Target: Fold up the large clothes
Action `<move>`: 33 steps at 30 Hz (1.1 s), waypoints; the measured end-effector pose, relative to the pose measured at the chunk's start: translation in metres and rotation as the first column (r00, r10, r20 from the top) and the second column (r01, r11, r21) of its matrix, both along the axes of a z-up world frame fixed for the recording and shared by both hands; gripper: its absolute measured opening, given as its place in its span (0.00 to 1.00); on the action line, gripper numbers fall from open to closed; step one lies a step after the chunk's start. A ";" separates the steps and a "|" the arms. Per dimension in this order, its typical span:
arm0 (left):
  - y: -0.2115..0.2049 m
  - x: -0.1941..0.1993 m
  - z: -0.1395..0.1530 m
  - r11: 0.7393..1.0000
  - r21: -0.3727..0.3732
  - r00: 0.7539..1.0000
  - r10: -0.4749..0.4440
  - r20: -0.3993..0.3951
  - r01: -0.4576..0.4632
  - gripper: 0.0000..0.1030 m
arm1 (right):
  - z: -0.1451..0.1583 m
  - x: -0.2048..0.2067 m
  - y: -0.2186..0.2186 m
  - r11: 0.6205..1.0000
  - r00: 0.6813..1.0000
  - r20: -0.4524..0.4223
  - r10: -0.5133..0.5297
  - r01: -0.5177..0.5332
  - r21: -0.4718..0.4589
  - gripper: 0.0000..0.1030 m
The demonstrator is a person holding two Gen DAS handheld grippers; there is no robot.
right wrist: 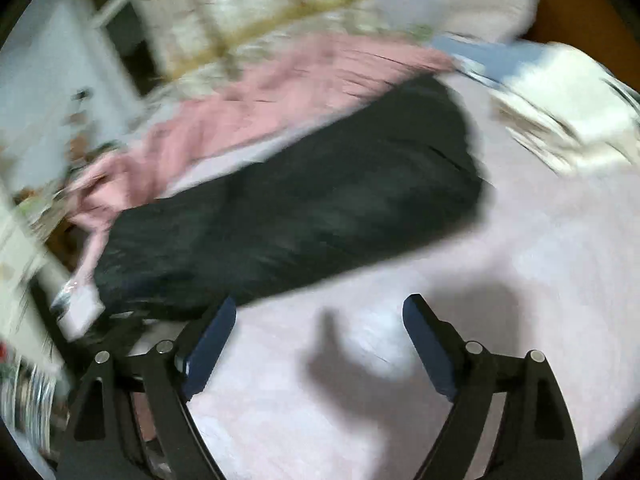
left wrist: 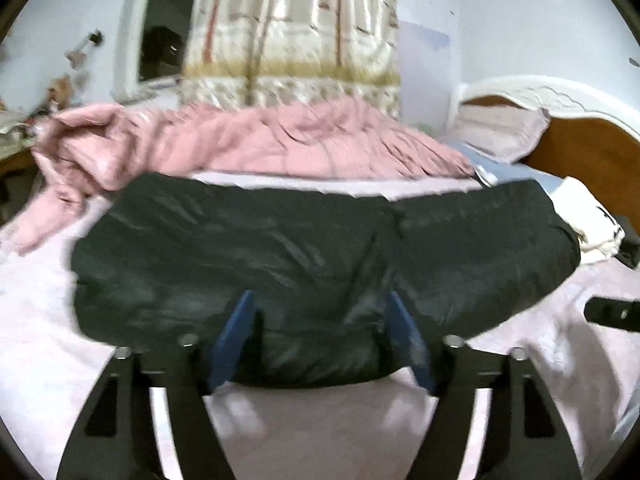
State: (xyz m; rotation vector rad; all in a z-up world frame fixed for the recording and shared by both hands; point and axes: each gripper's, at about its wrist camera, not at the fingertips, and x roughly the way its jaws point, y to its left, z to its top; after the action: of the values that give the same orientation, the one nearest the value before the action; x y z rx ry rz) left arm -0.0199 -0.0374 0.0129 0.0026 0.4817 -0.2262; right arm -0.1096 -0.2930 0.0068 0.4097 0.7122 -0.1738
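Note:
A dark padded garment (left wrist: 280, 248) lies folded in a long band across the pale pink bed sheet (left wrist: 40, 320). My left gripper (left wrist: 322, 332) is open just above the garment's near edge. A bulge of that edge sits between the wide-apart blue pads (left wrist: 236, 336), which do not squeeze it. In the blurred right wrist view the same garment (right wrist: 300, 208) runs diagonally. My right gripper (right wrist: 320, 340) stands open in front of it, over bare sheet (right wrist: 520, 260), with nothing between its fingers.
A crumpled pink quilt (left wrist: 260, 140) is heaped behind the garment. White folded clothing (left wrist: 592, 220) lies at the right, near a pillow (left wrist: 500, 128) and the wooden headboard (left wrist: 592, 152). A patterned curtain (left wrist: 292, 32) and a window (left wrist: 168, 28) are on the far wall.

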 end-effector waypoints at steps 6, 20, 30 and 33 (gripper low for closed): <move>0.029 -0.034 0.019 0.996 -0.076 0.998 0.052 0.046 -0.049 0.99 | 0.003 -0.022 0.018 0.999 0.993 0.108 0.051 -0.049 -0.018 0.85; 0.066 -0.016 0.022 0.988 0.006 0.984 0.154 0.090 -0.155 0.99 | 0.007 -0.030 0.015 0.981 0.934 0.356 -0.043 0.107 -0.161 0.95; 0.102 0.019 0.005 0.963 -0.017 0.963 0.269 -0.020 -0.269 0.99 | -0.061 0.016 -0.067 0.877 0.983 0.136 -0.123 0.043 0.478 0.96; 0.117 0.030 0.001 0.952 -0.063 0.953 0.294 -0.069 -0.299 0.99 | -0.057 0.042 -0.068 0.902 0.983 0.144 -0.114 0.042 0.429 0.96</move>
State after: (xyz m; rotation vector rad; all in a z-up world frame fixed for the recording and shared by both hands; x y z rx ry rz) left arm 0.0097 0.0799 0.0143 -0.1475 0.5262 0.0522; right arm -0.0676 -0.3607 -0.0503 0.8634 0.5658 -0.0566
